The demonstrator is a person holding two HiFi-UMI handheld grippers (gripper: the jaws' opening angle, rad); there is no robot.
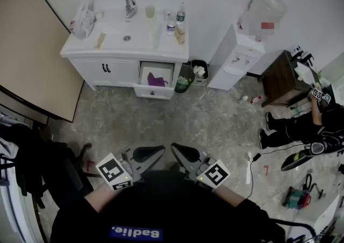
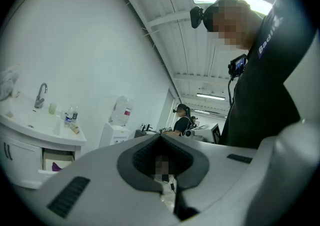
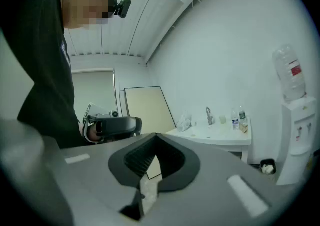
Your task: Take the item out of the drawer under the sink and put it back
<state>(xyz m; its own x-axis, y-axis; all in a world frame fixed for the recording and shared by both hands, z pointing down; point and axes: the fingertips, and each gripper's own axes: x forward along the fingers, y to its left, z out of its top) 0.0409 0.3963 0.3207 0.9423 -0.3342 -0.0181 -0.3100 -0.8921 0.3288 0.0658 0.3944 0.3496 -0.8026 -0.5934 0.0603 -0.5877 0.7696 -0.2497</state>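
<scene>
Left gripper (image 1: 146, 155): held level at the person's chest, at the near edge of the head view. Its own view shows the jaws clenched tip to tip with nothing between them.
Right gripper (image 1: 185, 154): just beside the left one, the two tips angled toward each other. Its jaws are closed together and empty.
Vanity (image 1: 91, 69): far left against the white wall, well apart from both grippers.
Drawer (image 1: 153, 92): in the right bay under the sink basin (image 1: 115, 35), standing open.
Purple item (image 1: 157, 80): lies inside the open drawer; what kind of thing it is cannot be told.
Countertop: faucet (image 1: 129, 5), pale cup (image 1: 150, 11) and water bottles (image 1: 180, 13) along the far edge, with a plastic bag (image 1: 83, 19) at the left end.
Water dispenser (image 1: 236, 56): right of the vanity with a bottle on top; it shows in all three views.
Head view only: a small bin (image 1: 199, 71) just right of the drawer, a brown cabinet (image 1: 279, 78) and tools on the floor at the far right.
Left gripper view: catches the purple item as a sliver in the drawer. It also shows a second person (image 2: 184, 120) at the far end of the room, seen side on with headgear on.
Right gripper view: shows the vanity top only, since the drawer lies behind the gripper's body. A tan board (image 3: 147, 107) leans on the wall left of the vanity.
</scene>
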